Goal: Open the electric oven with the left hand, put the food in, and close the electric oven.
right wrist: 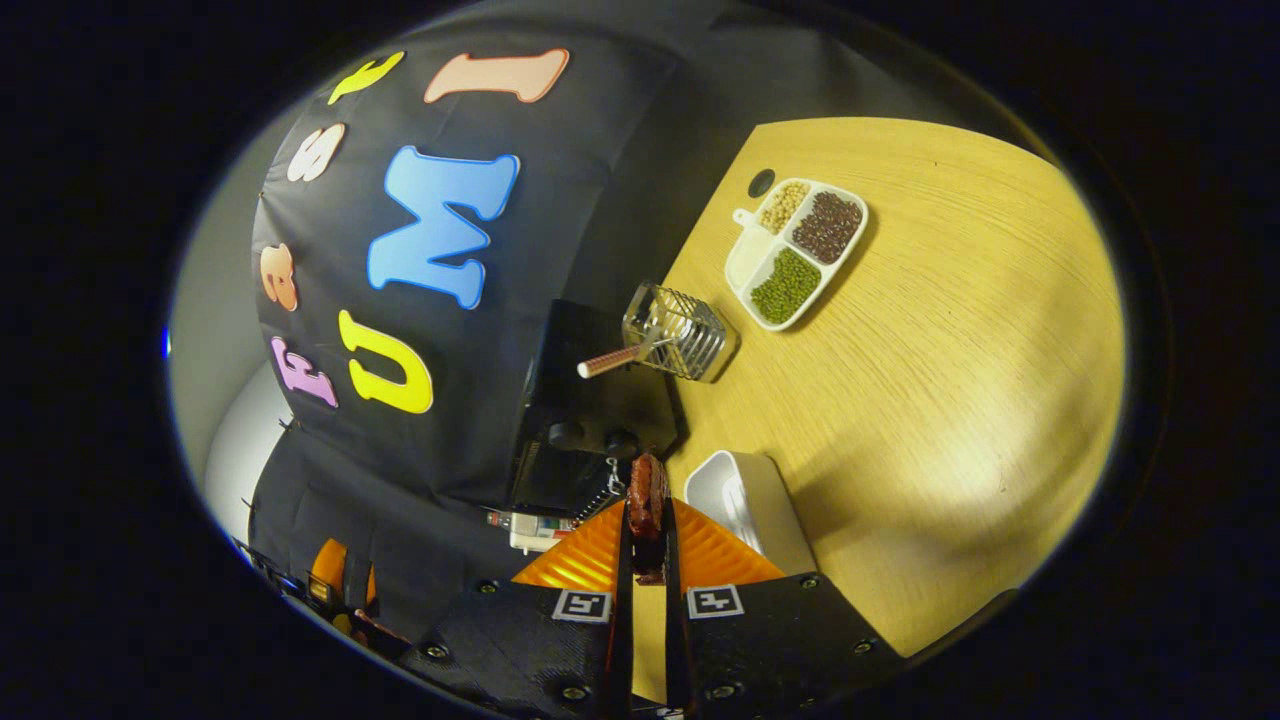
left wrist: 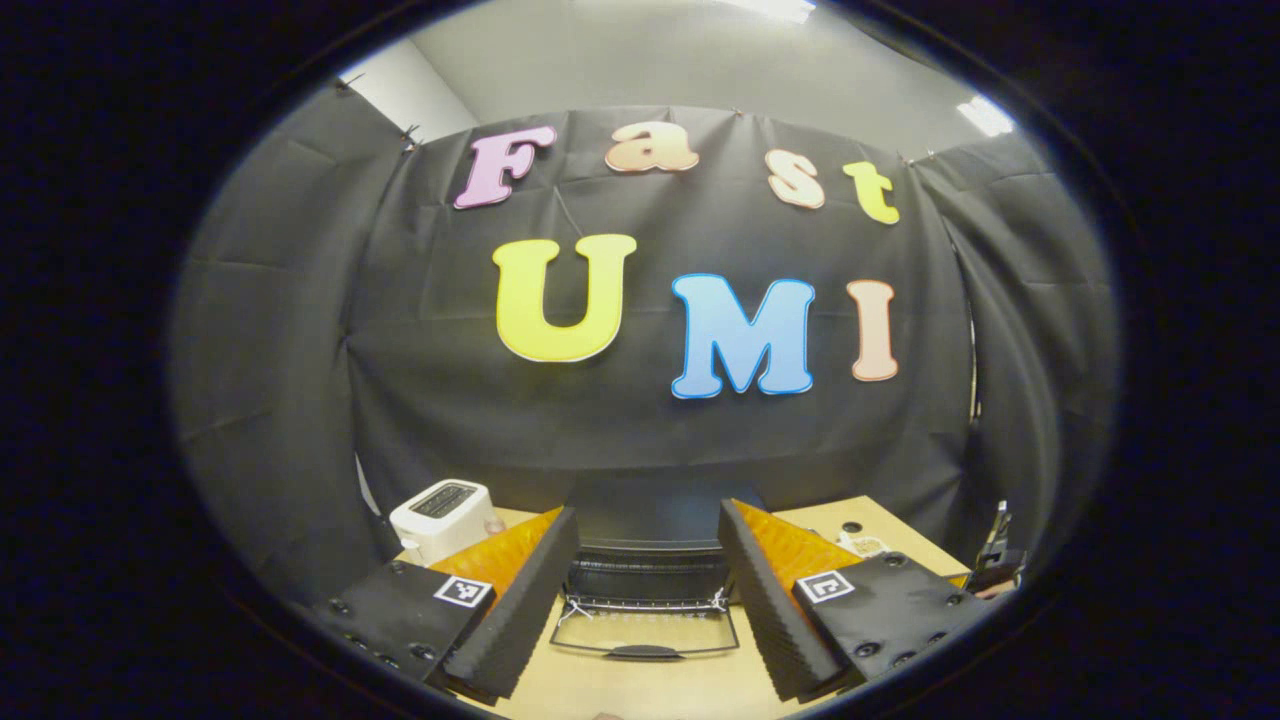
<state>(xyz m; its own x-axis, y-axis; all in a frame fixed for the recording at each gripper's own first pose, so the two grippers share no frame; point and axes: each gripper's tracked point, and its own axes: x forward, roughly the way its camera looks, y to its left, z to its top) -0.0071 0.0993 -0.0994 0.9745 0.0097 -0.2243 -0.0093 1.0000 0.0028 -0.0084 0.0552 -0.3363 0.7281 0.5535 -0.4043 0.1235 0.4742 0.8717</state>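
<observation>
The black electric oven (left wrist: 650,515) stands at the back of the wooden table, straight ahead in the left gripper view. Its glass door (left wrist: 645,632) hangs down open toward me, and the wire rack (left wrist: 645,603) shows inside. My left gripper (left wrist: 649,512) is open in front of the oven, holding nothing. In the right gripper view, my right gripper (right wrist: 646,520) is shut on a reddish-brown piece of food (right wrist: 647,495). It is held up beside the oven (right wrist: 590,400), near the two knobs.
A white toaster (left wrist: 440,515) stands left of the oven. On the table (right wrist: 950,380) are a clear holder with a stick (right wrist: 680,335), a white divided tray of beans (right wrist: 795,250) and a white dish (right wrist: 745,500) close to my right gripper.
</observation>
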